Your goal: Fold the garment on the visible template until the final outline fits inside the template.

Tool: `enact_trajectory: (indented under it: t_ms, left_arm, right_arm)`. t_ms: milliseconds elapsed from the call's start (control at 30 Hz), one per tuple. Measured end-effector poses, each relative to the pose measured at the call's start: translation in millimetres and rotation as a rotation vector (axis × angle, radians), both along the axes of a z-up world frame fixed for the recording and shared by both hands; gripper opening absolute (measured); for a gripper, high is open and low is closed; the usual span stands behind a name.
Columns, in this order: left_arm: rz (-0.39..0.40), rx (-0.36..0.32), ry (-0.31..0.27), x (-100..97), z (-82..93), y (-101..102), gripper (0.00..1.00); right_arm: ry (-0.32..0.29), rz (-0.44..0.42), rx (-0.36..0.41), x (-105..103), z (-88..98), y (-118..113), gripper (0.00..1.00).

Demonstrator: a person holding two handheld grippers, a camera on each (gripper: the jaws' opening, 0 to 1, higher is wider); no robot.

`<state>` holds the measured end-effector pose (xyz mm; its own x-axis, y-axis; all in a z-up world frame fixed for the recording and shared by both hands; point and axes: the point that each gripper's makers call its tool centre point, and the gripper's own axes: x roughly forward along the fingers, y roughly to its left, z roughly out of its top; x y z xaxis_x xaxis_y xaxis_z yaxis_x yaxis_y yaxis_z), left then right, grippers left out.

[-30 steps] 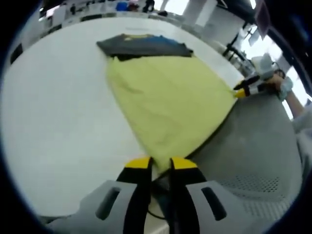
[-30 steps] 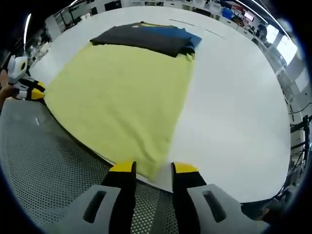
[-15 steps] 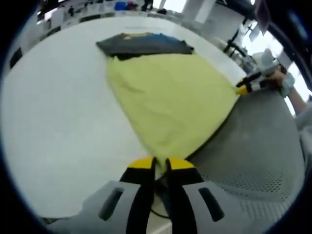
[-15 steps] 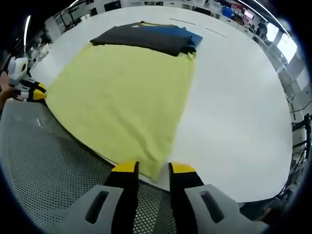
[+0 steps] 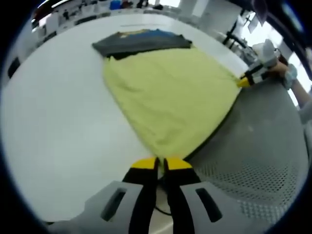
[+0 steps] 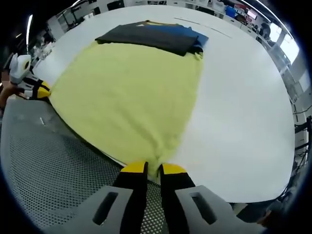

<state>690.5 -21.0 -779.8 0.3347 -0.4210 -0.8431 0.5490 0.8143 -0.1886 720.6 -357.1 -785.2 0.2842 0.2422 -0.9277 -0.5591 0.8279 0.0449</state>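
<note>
A yellow garment (image 5: 170,95) lies spread flat on the white table (image 5: 53,122), its near hem at the table's edge. In the left gripper view my left gripper (image 5: 160,161) is shut on the near corner of the cloth. At that view's right edge, a hand holds my right gripper (image 5: 243,82) at the garment's other near corner. The right gripper view shows the same yellow garment (image 6: 131,90) with my right gripper (image 6: 153,167) shut on its near corner. My left gripper (image 6: 41,90) pinches the opposite corner at the far left.
A stack of folded dark grey and blue clothes (image 5: 141,41) lies at the far hem of the yellow garment, also seen as the dark stack (image 6: 156,36). A grey perforated surface (image 6: 48,165) sits below the table's near edge. Desks and chairs stand beyond the table.
Both grippers' jaws have closed from open onto the near corners of the yellow garment. The cloth bunches slightly at each pinch.
</note>
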Motion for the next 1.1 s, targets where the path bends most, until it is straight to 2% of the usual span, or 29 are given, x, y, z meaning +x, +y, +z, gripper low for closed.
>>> enact_trajectory:
  t_ms: [200,467,700,1100]
  left_arm:
    - [-0.044,0.034,-0.007,-0.2,-1.3,1.2,0.02]
    - [-0.058,0.045,0.006,-0.2,-1.9,1.1,0.01]
    - [-0.062,0.049,0.025,-0.2,-1.8,1.1,0.0]
    - [-0.035,0.055,0.035,-1.0,-0.8,1.2,0.0]
  right_arm:
    - [0.002,-0.006,-0.001,-2.1,-0.3,2.6,0.03]
    - [0.0,-0.018,-0.002,-1.8,-0.4,2.3,0.03]
    - [0.014,-0.053,0.018,-1.6,-0.2,1.7,0.03]
    - [-0.002,-0.024,-0.002,-2.2,0.3,2.4,0.03]
